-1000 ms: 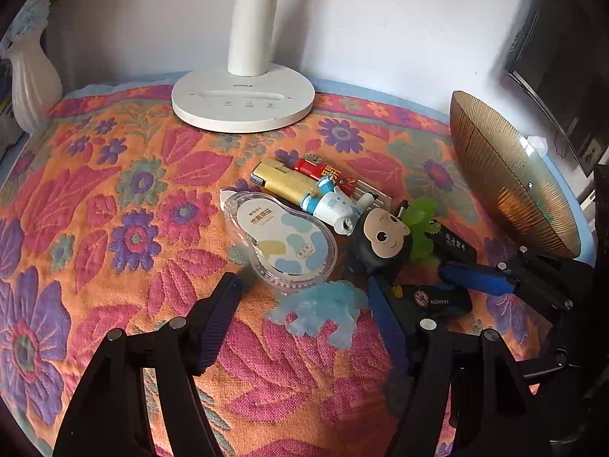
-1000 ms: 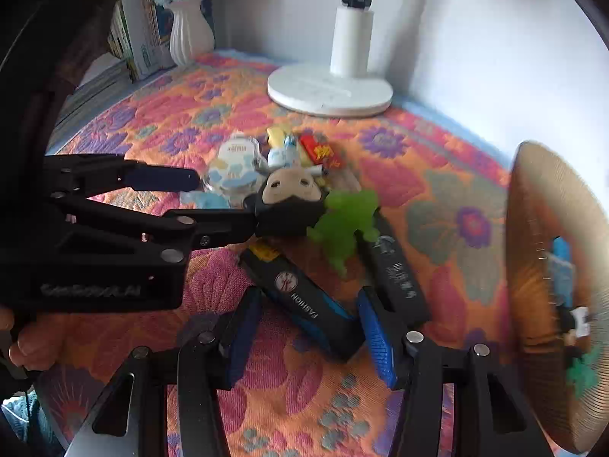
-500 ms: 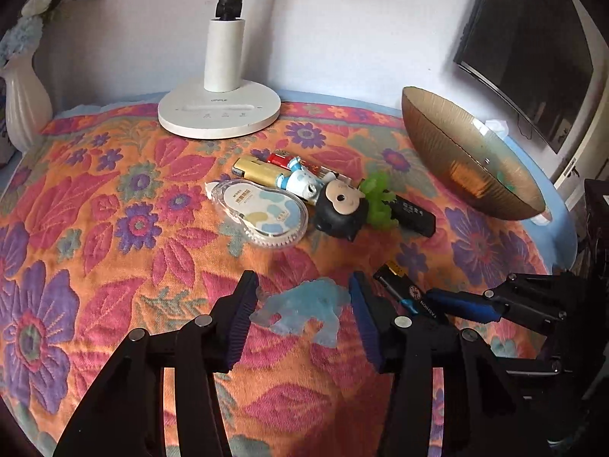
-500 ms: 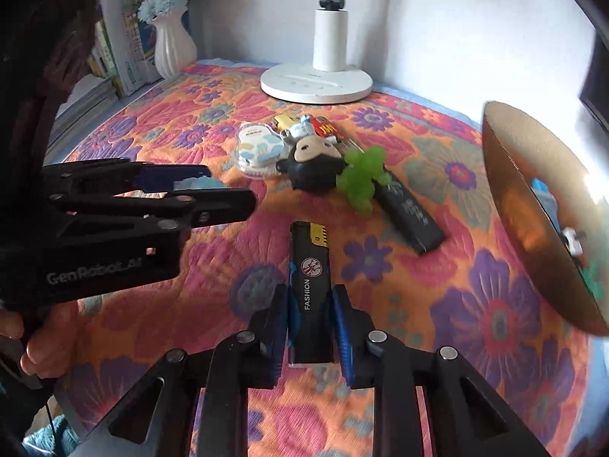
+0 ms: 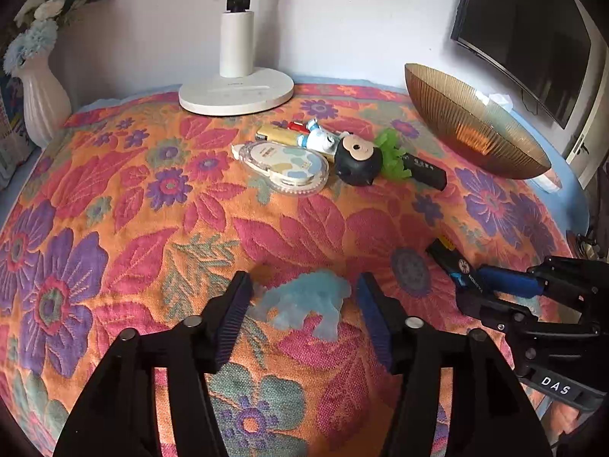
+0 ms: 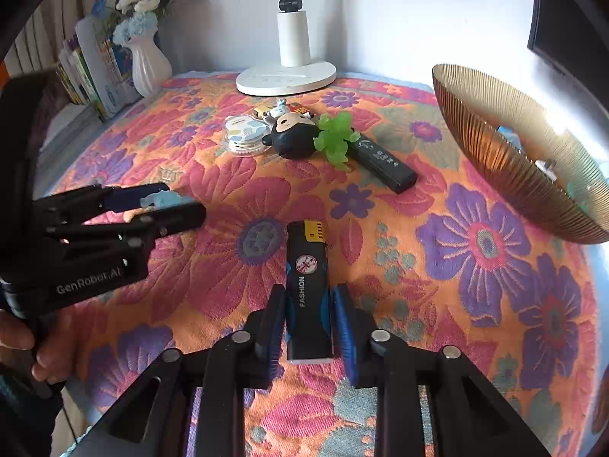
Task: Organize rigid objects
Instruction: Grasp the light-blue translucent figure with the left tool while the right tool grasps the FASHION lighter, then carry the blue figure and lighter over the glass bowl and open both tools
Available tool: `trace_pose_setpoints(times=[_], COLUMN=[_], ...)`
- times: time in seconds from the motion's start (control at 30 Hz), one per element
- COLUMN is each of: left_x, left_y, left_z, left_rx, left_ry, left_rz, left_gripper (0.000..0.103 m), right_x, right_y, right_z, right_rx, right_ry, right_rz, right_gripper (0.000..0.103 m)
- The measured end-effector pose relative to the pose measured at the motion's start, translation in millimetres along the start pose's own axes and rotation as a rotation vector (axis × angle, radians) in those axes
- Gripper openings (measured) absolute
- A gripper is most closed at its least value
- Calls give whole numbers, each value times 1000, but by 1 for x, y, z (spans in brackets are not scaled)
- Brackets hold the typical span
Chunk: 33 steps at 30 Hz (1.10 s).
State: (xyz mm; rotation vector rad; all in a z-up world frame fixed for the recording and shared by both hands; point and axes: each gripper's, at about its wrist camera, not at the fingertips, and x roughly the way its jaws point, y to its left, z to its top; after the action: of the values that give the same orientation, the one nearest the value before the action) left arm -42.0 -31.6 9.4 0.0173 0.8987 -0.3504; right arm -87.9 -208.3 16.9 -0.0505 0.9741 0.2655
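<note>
My right gripper (image 6: 309, 320) is shut on a black lighter marked FASHION (image 6: 307, 285), which points away over the flowered cloth; both show in the left wrist view, the gripper (image 5: 491, 289) and the lighter (image 5: 453, 262). My left gripper (image 5: 302, 304) is open around a pale blue translucent toy (image 5: 304, 304) lying on the cloth, pads not touching it. A cluster further back holds a correction tape dispenser (image 5: 283, 165), a black doll head (image 5: 357, 160), a green toy (image 5: 392, 152), a black stick (image 5: 424, 169) and a gold lighter (image 5: 274, 135).
A gold ribbed bowl (image 5: 468, 125) stands at the right, with small items inside in the right wrist view (image 6: 533, 152). A white lamp base (image 5: 236, 91) sits at the back, a white vase (image 5: 42, 99) at the left, books (image 6: 91, 72) beside it.
Both grippers have pulled back toward me from the cluster. The right one closed on the black lighter and carries it nearer. The blue toy stays between the open left fingers.
</note>
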Motion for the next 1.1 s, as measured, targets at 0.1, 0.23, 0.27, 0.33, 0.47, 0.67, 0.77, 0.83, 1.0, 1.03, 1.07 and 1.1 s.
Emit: trace_pose_setpoints(times=[0.1,0.23,0.27,0.33,0.47,0.67,0.77,0.83,1.0,1.03,1.07,1.1], left_x=[-3,-5,-3,-2,-1,-23,-43,-55,-59,-54,-45,-35], left_y=[-2,1,2,-1,-10,-19,-38,-53,-106,-116,-125,-133], left_z=[-4,-3,-1,0,-1,11,35,59,132,145,157,167], left_rx=[19,-10,-17,-7,34,33,65,80,154,168,179,181], left_ry=[20,7,14,5,-7,-81,-162,-211,-267,-269,-260,-244], left_rz=[-7,19,20,34,77,38,9,-46,-168,-179,-186,-189], left_gripper=[78,78,77,64,46,46,46,46,46,46,46,46], right_x=[-5,-6,-6,-4,1,-14,-44,-74,-131,-135,-134,-130], right_y=[-19,-31,-31,-26,-1,13,-14,-44,-148,-170,-185,-203], right_z=[-4,-6,-5,-2,-1,-1,10,23,59,67,74,79], right_rx=[52,76,79,67,-27,-80,-7,45,239,285,313,348], right_ry=[-4,-12,-9,-1,-8,-50,-111,-176,-296,-301,-294,-276], right_rz=[112,150,153,138,-19,-24,-27,-93,-293,-317,-325,-333], right_gripper=[52,54,54,54,40,22,22,22,22,22,22,22])
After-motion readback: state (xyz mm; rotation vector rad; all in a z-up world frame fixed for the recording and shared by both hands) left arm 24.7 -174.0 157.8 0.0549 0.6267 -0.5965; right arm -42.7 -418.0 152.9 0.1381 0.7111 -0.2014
